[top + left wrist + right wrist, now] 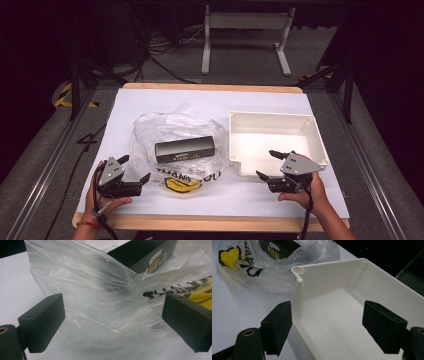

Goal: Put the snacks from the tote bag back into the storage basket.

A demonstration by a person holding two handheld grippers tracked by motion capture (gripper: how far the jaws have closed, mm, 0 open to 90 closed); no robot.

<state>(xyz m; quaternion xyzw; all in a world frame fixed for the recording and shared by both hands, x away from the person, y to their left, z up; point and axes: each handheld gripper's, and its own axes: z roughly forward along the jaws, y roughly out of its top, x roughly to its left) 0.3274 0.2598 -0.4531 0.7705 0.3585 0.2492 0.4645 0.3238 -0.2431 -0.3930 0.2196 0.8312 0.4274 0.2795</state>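
Note:
A crumpled clear plastic bag [175, 135] with black and yellow print lies in the middle of the white sheet. A long black box [185, 149] rests in its folds; I cannot tell whether it is inside or on top. My left gripper [136, 167] is open at the bag's front left edge. In the left gripper view the bag [100, 290] bulges between the open jaws of that gripper [113, 322], with the box [140, 252] beyond. My right gripper [266, 163] is open at the front left corner of a white tray [320, 145]. That gripper [327, 322] straddles the tray's wall [332, 282].
The white sheet [150, 102] covers a wooden table [210, 87], with bare sheet along the back and front. Metal rails run down both sides of the table. A white table frame [245, 35] and cables stand on the floor beyond.

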